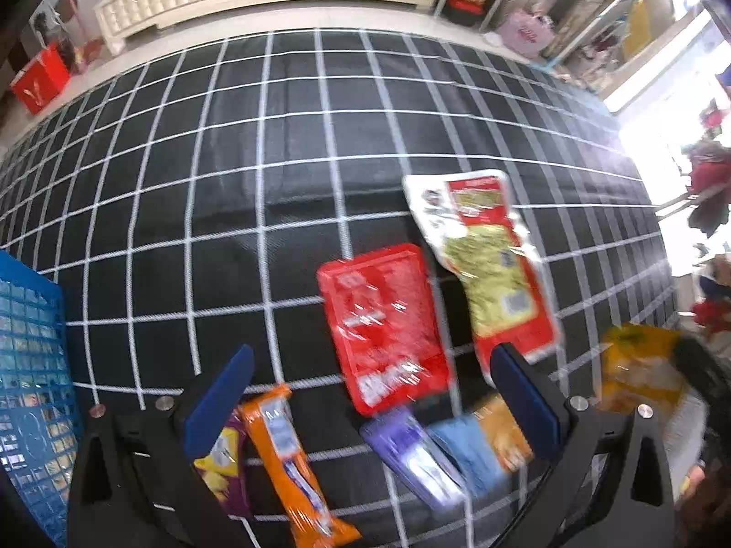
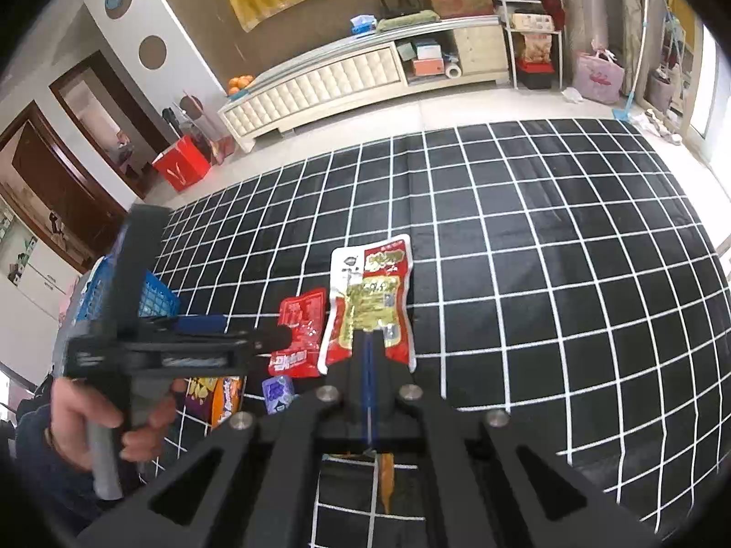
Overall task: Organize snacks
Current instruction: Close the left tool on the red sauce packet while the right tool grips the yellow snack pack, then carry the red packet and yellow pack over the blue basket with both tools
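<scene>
My left gripper stands open low over a black checked cloth, with several snack packets between and beneath its blue fingers. A red packet lies ahead, and a red, white and yellow pouch is to its right. An orange bar, a purple packet and a blue packet lie closer in. My right gripper is shut, with a thin yellow bag edge-on between its jaws. This yellow bag shows at the right of the left wrist view.
A blue mesh basket sits at the cloth's left edge, also seen as the basket behind the hand-held left gripper. A cream cabinet, red box and shelves line the far wall. The cloth's far half is bare.
</scene>
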`<state>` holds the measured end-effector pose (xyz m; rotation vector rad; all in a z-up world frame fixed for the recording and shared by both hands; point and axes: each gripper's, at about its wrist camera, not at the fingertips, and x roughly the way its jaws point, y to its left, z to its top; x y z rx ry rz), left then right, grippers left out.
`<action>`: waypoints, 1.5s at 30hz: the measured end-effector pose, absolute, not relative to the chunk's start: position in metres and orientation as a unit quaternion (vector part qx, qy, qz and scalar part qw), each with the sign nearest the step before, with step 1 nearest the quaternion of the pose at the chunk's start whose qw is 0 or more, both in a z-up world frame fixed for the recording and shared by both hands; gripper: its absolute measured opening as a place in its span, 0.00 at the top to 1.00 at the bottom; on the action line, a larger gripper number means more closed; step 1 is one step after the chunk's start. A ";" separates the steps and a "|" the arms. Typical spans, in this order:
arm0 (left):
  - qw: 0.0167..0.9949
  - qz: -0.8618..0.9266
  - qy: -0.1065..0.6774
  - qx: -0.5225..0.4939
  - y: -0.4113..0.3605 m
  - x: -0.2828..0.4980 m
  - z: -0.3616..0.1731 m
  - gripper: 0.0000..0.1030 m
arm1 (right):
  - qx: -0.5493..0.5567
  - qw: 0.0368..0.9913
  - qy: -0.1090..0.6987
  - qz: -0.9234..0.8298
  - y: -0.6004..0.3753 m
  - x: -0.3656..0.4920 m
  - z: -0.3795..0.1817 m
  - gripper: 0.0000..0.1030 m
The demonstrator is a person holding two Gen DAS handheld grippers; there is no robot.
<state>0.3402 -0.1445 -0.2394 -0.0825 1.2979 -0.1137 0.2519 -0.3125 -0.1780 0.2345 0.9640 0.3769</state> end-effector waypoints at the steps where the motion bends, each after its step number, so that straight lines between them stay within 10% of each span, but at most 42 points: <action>1: 0.792 -0.048 0.608 -0.040 -0.144 0.344 -0.244 0.00 | 0.112 0.863 0.458 0.181 -0.314 0.252 -0.178 0.98; 17: 0.780 -0.018 0.624 0.032 -0.176 0.360 -0.290 0.06 | 0.125 0.858 0.464 0.183 -0.326 0.251 -0.185 0.98; 21: 0.781 -0.024 0.623 0.034 -0.180 0.354 -0.283 0.43 | 0.126 0.857 0.464 0.185 -0.327 0.249 -0.185 0.98; 30: 0.782 -0.057 0.620 0.035 -0.181 0.338 -0.276 0.77 | 0.132 0.855 0.464 0.189 -0.324 0.249 -0.183 0.98; 45: 0.825 -0.096 0.557 0.017 -0.156 0.276 -0.184 0.78 | 0.113 0.865 0.447 0.197 -0.296 0.232 -0.143 0.98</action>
